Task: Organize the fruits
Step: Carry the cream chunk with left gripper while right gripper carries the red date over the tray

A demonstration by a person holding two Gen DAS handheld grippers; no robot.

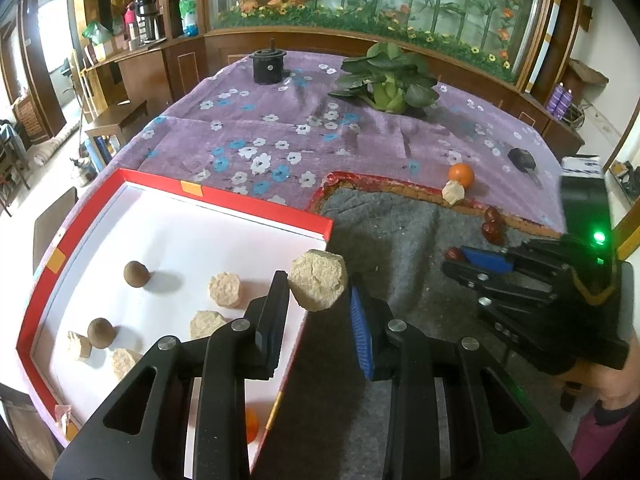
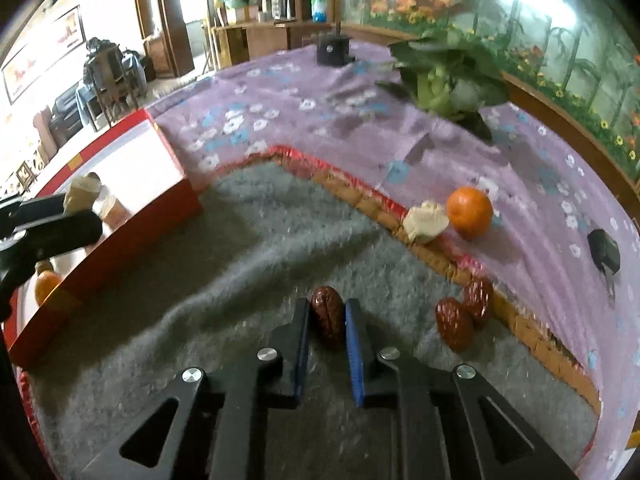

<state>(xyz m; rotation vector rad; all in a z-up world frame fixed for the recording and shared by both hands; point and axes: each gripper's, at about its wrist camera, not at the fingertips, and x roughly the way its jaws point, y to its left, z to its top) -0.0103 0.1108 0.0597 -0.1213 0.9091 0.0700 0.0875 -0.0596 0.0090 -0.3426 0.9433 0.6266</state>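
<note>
The left gripper [image 1: 318,292] is gripping a chunk [image 1: 317,280] above the box [image 1: 224,200], for release inside. The right gripper [image 2: 327,322] is closing on a date [image 2: 328,314] for pickup.

No legible text, brand, number or sign found in either view. The bottles [image 1: 188,12] on the back shelf carry labels, but these are too small and blurred to read. The framed picture [image 2: 44,52] on the wall shows red marks that cannot be made out. The red box [image 1: 224,200] bears plain orange tape patches, unmarked.
</note>
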